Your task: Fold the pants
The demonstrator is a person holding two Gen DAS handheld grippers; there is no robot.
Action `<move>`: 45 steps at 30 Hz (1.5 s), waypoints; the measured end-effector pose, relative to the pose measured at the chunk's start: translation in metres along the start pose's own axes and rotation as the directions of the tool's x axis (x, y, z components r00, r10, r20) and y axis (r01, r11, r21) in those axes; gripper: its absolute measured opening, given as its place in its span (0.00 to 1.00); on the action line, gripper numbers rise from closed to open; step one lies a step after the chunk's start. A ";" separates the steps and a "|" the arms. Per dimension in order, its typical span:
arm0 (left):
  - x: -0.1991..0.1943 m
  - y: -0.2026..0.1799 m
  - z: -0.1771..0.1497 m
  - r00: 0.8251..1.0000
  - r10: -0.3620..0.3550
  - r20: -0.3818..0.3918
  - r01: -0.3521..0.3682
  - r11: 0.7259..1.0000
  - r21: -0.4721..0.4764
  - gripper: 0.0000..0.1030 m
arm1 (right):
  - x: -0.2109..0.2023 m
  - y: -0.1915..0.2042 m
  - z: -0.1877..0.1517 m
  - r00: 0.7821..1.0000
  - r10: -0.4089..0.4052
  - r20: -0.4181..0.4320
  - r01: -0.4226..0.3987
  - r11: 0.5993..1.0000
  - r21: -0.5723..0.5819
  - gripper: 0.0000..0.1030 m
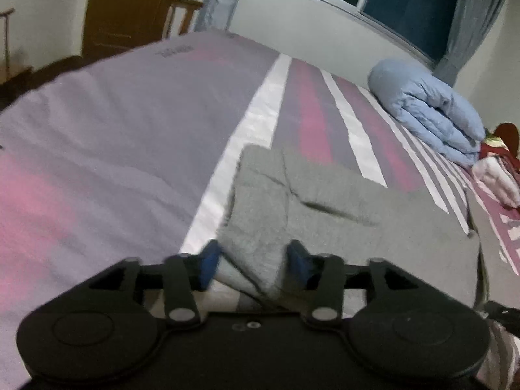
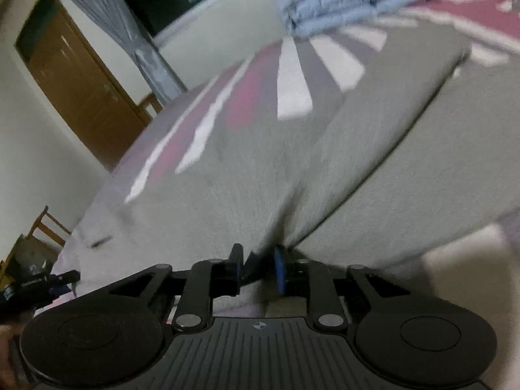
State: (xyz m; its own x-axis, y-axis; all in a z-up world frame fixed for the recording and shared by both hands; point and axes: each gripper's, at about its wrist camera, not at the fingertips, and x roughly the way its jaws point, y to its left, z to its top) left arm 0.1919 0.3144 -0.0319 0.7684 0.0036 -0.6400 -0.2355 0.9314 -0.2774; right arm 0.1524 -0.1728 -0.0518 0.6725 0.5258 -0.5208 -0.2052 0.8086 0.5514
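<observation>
Thing: pants, soft and grey.
Look: fuzzy cloth, plain, no pictures on it.
Where: on the bed, on the stripy pink, white and grey cover.
Pose: lying mostly flat, spread wide, with one part folded over on top.
Creases: a few soft wrinkles near the middle.
Near edge: bunched up and lifted a little; the right wrist view is blurry there.

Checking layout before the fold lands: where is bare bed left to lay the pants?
Free: the lilac stretch of bedspread left of the white stripe, up to the far edge. Crowded: right side, where grey pants, blue quilt and a clothes pile sit.
</observation>
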 end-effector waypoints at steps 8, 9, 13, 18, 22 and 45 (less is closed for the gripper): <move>-0.043 -0.038 0.012 0.991 0.055 0.123 -0.061 0.997 0.046 0.61 | -0.023 -0.005 0.043 0.996 -0.046 0.074 0.048 0.999 -0.024 0.19; -0.039 -0.050 0.011 0.993 0.047 0.112 -0.054 0.997 0.062 0.64 | -0.018 -0.005 0.048 0.996 -0.056 0.075 0.058 0.998 -0.022 0.19; -0.008 -0.090 -0.011 0.998 0.041 0.043 -0.047 0.987 0.155 0.65 | 0.003 0.003 0.065 0.993 -0.101 0.062 0.103 0.994 -0.036 0.19; 0.027 -0.101 -0.042 0.993 0.122 0.008 -0.120 0.966 0.229 0.71 | 0.015 0.002 0.075 0.982 -0.181 0.047 0.184 0.981 -0.062 0.37; 0.023 -0.097 -0.047 0.994 0.111 0.019 -0.112 0.968 0.225 0.72 | 0.028 0.004 0.082 0.974 -0.219 0.058 0.225 0.966 -0.126 0.56; 0.026 -0.080 -0.047 1.000 0.004 0.014 -0.006 0.979 0.203 0.73 | -0.041 -0.070 0.031 0.921 -0.387 0.050 0.388 0.922 -0.011 0.05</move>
State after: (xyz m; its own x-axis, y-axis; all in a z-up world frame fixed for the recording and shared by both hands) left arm 0.2027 0.2226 -0.0599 0.7756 0.0121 -0.6311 -0.1146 0.9859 -0.1219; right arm 0.1608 -0.2588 -0.0490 0.7342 0.1581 -0.6603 0.0638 0.9521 0.2989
